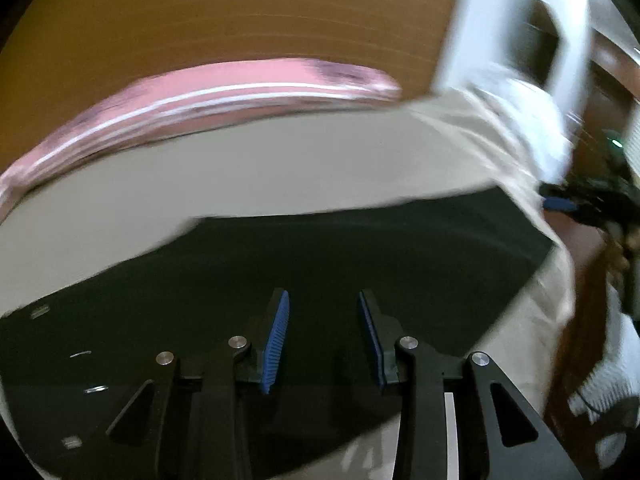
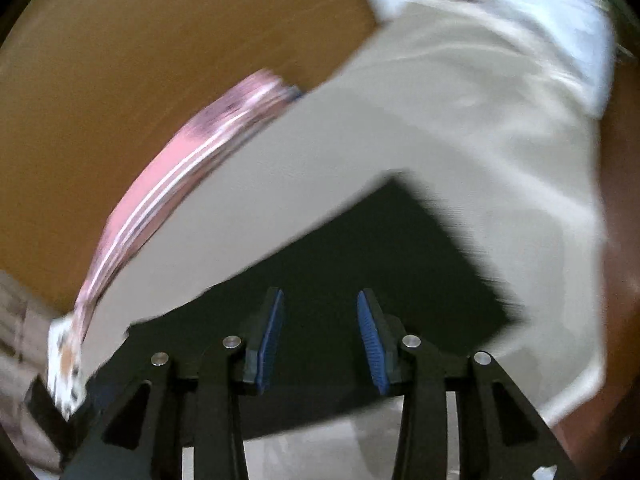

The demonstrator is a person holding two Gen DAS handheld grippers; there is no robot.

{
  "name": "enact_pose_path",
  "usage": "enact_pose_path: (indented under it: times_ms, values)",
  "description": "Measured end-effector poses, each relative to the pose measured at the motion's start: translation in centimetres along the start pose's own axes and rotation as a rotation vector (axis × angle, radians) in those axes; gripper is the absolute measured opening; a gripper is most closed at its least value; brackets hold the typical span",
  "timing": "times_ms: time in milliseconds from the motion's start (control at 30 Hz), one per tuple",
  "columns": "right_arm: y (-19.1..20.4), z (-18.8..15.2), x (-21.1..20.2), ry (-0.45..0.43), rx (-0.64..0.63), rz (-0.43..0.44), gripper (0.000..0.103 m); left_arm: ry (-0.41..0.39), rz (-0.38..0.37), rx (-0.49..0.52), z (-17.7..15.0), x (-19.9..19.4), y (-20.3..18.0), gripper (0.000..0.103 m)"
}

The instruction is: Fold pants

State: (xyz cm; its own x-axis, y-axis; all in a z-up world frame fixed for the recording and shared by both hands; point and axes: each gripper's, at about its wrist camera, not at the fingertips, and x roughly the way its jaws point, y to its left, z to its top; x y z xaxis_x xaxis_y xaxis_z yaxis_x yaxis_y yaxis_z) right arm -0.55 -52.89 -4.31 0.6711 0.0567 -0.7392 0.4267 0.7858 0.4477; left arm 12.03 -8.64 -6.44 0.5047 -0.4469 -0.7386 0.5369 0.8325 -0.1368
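Observation:
Dark pants (image 1: pixel 320 256) lie flat on a beige sheet (image 1: pixel 240 176) in the left wrist view, filling the lower middle. My left gripper (image 1: pixel 323 300) hovers over them, open and empty, blue pads apart. In the right wrist view the same dark pants (image 2: pixel 360 248) show a squared corner at the right. My right gripper (image 2: pixel 320 300) is open and empty above them. Both views are motion-blurred. The right gripper also shows at the far right of the left wrist view (image 1: pixel 560 202), where its state is unclear.
A pink patterned cloth (image 1: pixel 200 100) lies along the sheet's far edge, also in the right wrist view (image 2: pixel 160 184). An orange-brown wall (image 1: pixel 240 12) is behind. A white pillow (image 2: pixel 520 8) sits at the upper right. White furniture (image 1: pixel 520 20) stands at the right.

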Motion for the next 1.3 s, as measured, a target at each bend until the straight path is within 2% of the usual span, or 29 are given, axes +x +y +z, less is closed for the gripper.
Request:
enact_pose_path:
  times_ms: [200, 300, 367, 400, 433, 533, 567, 667, 767, 800, 833, 933, 1067, 1200, 1300]
  values:
    - [13.1, 0.2, 8.1, 0.178, -0.224, 0.179, 0.037, -0.025, 0.24, -0.174, -1.5, -3.0, 10.9, 0.037]
    - [19.1, -0.4, 12.0, 0.26, -0.315, 0.243, 0.037, -0.008, 0.308, -0.247, -3.2, -3.5, 15.3, 0.037]
    - [22.7, -0.7, 14.3, 0.307, -0.379, 0.277, 0.037, 0.015, 0.314, -0.294, -4.5, -3.5, 17.3, 0.036]
    - [24.6, -0.9, 15.5, 0.333, -0.416, 0.288, 0.037, 0.028, 0.261, -0.338, -5.4, -3.3, 18.8, 0.035]
    - [26.0, -1.0, 16.6, 0.347, -0.44, 0.296, 0.037, 0.029, 0.248, -0.355, -5.9, -3.4, 19.1, 0.03]
    - [29.6, -1.6, 20.3, 0.42, -0.494, 0.307, 0.037, 0.033, 0.262, -0.325, -6.8, -2.9, 19.3, 0.021]
    - [30.7, -2.1, 21.3, 0.443, -0.514, 0.308, 0.037, 0.033, 0.264, -0.32, -6.9, -2.7, 19.2, 0.021]
    - [32.8, -3.2, 24.3, 0.507, -0.553, 0.289, 0.037, 0.023, 0.235, -0.324, -7.1, -2.6, 19.6, 0.021]
    - [33.5, -4.3, 26.2, 0.592, -0.546, 0.309, 0.036, 0.019, 0.198, -0.343, -7.3, -3.1, 20.3, 0.019]
    - [33.6, -4.7, 26.3, 0.592, -0.551, 0.324, 0.031, 0.02, 0.186, -0.348, -7.3, -3.2, 20.5, 0.019]
    - [33.7, -4.6, 26.0, 0.557, -0.565, 0.324, 0.011, 0.021, 0.176, -0.353, -7.3, -3.3, 20.6, 0.018]
    - [34.0, -4.1, 25.9, 0.512, -0.533, 0.339, 0.01, 0.019, 0.165, -0.344, -7.1, -3.6, 20.7, 0.018]
    - [34.1, -5.3, 27.2, 0.475, -0.554, 0.277, 0.008, 0.017, 0.181, -0.276, -7.4, -3.4, 20.3, 0.016]
    - [34.2, -5.2, 27.4, 0.45, -0.556, 0.256, 0.009, 0.023, 0.18, -0.257, -7.4, -3.4, 20.2, 0.016]
    - [34.6, -4.9, 26.5, 0.442, -0.578, 0.23, 0.023, 0.031, 0.189, -0.246, -7.2, -3.4, 20.0, 0.016]
